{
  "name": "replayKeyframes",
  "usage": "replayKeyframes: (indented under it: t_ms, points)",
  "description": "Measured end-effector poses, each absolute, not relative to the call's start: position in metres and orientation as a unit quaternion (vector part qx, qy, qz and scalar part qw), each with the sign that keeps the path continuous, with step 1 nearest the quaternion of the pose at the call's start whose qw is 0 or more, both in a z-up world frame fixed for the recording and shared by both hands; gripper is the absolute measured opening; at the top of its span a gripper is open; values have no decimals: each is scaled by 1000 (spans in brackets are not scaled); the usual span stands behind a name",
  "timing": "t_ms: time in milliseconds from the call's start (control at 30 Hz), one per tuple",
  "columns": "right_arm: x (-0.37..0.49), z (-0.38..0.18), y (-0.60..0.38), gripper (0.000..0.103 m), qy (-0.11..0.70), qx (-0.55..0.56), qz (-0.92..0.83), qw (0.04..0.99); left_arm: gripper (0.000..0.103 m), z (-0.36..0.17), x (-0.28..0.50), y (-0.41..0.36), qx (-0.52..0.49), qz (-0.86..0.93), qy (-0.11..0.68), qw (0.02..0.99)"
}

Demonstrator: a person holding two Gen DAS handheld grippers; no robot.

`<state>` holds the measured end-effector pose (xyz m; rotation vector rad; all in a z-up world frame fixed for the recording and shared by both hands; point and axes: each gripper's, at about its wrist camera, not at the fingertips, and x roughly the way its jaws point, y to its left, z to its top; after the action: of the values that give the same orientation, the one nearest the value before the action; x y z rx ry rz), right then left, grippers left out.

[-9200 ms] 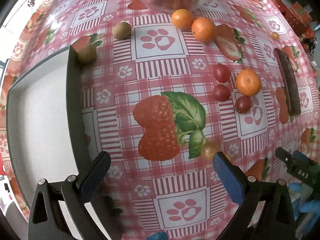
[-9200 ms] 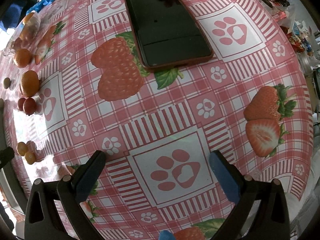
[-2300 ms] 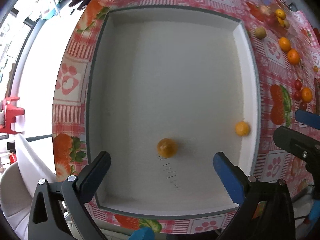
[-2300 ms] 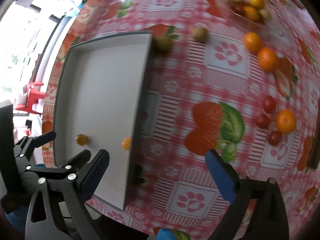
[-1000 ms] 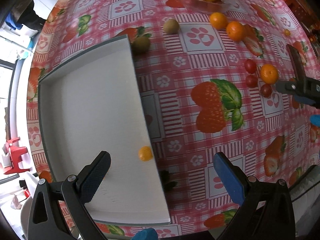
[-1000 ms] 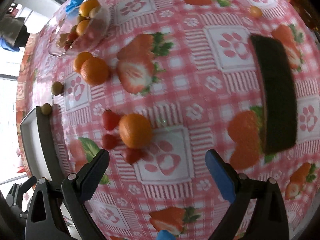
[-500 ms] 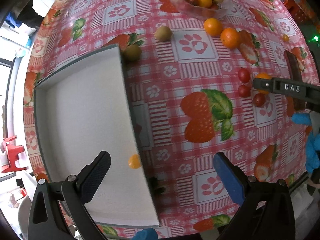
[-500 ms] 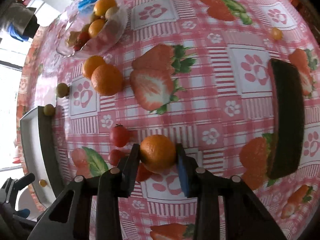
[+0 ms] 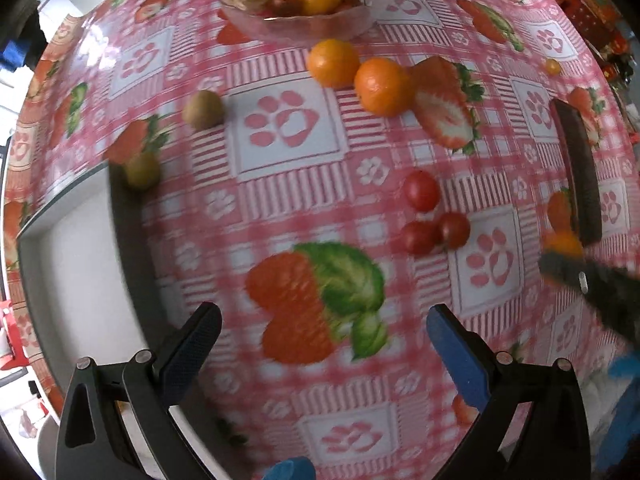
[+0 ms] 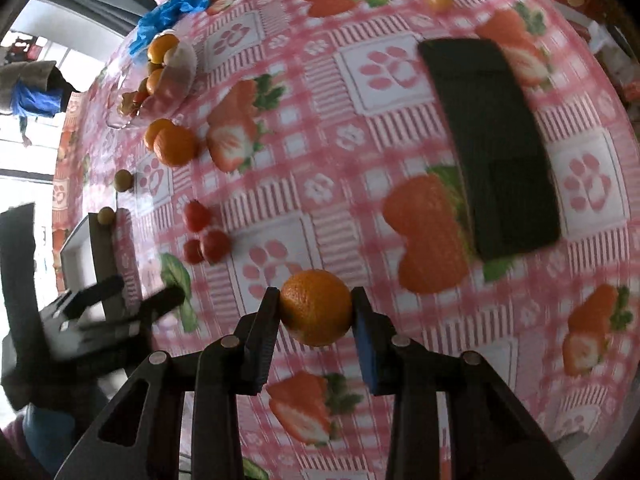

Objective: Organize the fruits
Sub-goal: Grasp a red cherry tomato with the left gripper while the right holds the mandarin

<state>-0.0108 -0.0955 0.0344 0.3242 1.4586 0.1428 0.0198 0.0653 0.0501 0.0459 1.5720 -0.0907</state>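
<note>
My right gripper [image 10: 316, 312] is clamped on a mandarin [image 10: 316, 307], held above the tablecloth [image 10: 320, 152]. Left gripper [image 9: 324, 332] hangs wide apart, holding nothing. Step in hand: carry. Next, I judge: over the white tray [image 9: 76, 276], then release.

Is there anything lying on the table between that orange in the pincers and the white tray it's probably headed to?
Yes. The right gripper holds the orange. Toward the white tray, three cherry tomatoes lie on the cloth and the open left gripper hovers by the tray's near edge. Carried above them, the orange should pass.
</note>
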Motion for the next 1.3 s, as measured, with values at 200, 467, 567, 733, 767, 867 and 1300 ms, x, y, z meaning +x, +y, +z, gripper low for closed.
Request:
replayKeyframes:
  t_ms: [200, 467, 567, 733, 767, 867, 1300]
  points:
    - [-22, 35, -101, 38, 665, 155, 65, 727, 103, 39, 37, 70, 10, -32, 707, 707]
    - [-26, 38, -103, 38, 665, 157, 68, 727, 103, 21, 52, 61, 13, -34, 702, 711]
    - [-28, 40, -103, 38, 664, 158, 69, 728, 103, 1, 50, 55, 25, -28, 713, 700]
    - [-32, 40, -104, 38, 663, 160, 71, 728, 103, -6, 55, 55, 22, -24, 715, 698]
    - [-32, 40, -104, 38, 663, 160, 71, 728, 103, -6, 57, 56, 22, -23, 717, 696]
    - [-33, 41, -104, 38, 662, 161, 72, 728, 103, -9, 57, 58, 19, -20, 735, 677]
    - [-41, 46, -108, 38, 660, 159, 69, 731, 23, 12, 53, 51, 31, -54, 693, 718]
